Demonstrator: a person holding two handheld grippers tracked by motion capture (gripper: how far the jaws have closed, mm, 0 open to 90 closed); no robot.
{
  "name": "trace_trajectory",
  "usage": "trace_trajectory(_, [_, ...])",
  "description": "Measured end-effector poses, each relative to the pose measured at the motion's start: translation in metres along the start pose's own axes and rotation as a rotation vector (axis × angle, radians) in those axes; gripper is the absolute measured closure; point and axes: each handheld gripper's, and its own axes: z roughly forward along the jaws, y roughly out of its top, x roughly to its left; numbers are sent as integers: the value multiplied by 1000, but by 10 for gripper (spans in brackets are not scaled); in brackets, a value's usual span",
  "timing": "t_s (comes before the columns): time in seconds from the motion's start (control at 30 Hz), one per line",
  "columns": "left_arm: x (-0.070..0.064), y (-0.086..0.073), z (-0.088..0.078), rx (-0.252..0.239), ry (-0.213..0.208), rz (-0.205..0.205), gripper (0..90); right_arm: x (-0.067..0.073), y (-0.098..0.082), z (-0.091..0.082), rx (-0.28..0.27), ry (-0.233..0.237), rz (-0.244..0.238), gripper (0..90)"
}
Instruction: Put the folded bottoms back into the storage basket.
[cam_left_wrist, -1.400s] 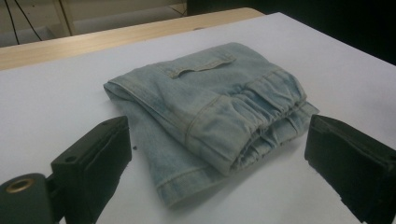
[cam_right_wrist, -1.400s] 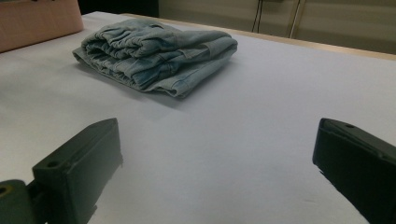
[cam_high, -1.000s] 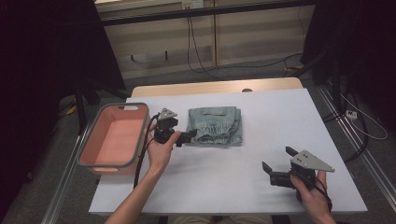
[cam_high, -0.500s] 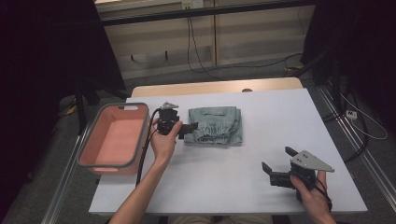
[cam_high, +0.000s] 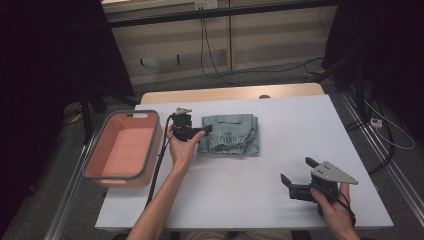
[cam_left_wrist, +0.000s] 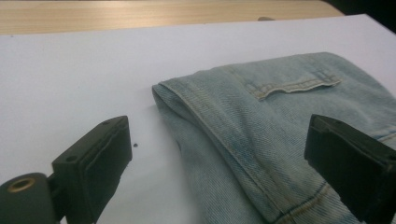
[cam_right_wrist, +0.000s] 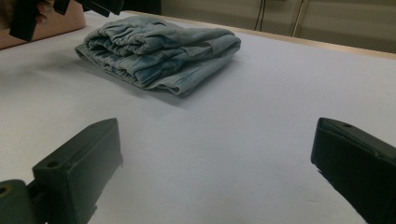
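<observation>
A person's left gripper (cam_high: 199, 131) hangs at the left edge of folded jeans (cam_high: 231, 134) on a white table (cam_high: 300, 130), its jaws spread wide. In the left gripper view the two black jaws stand far apart, one over bare table and the other over the denim, with the folded corner of the jeans (cam_left_wrist: 261, 135) lying between them; nothing is clamped. A stitched belt loop or pocket seam runs across the top of the fabric. A black cable (cam_high: 159, 160) trails from the gripper back along the person's forearm.

The right gripper (cam_high: 296, 176) sits low at the near right of the table, well apart from the jeans, held in the person's right hand (cam_high: 336, 210), a grey three-cornered plate (cam_high: 334, 172) on top. Its jaws are also wide open, and the right gripper view shows only bare table between them, with the jeans (cam_right_wrist: 159, 49) farther off and the left gripper (cam_right_wrist: 88, 4) at the upper left corner beside them.

The jeans lie in a neat folded stack near the middle of the table, slightly toward the far side. A pink bin (cam_high: 95, 160) with a grey rim stands at the table's left edge, just beside the left hand (cam_high: 181, 149). A strip of wood (cam_high: 230, 94) borders the table's far side, and cables run across the floor beyond.
</observation>
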Motion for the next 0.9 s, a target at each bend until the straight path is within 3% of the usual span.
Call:
trace_trajectory(0.1, [-3, -1, 6, -8, 13, 11, 79, 0, 0, 0, 1, 0, 0, 18])
trace_trajectory(0.2, [-4, -4, 14, -5, -12, -6, 83, 1, 0, 0, 8, 2, -8, 19])
trace_trajectory(0.43, [0, -12, 26, 18, -7, -39, 79, 1, -1, 0, 10, 6, -7, 20])
trace_trajectory(0.53, [2, -13, 28, 20, -21, -45, 133, 1, -1, 0, 11, 8, -6, 20])
trace_trajectory(0.7, [11, -18, 32, 50, -78, -141, 172, 0, -1, 0, 13, 4, -2, 20])
trace_trajectory(0.8, [10, -18, 33, 48, -73, -130, 188, -1, -1, 0, 14, 3, -1, 20])
trace_trajectory(0.9, [8, -18, 33, 48, -70, -151, 193, 0, -1, 0, 15, 5, -5, 20])
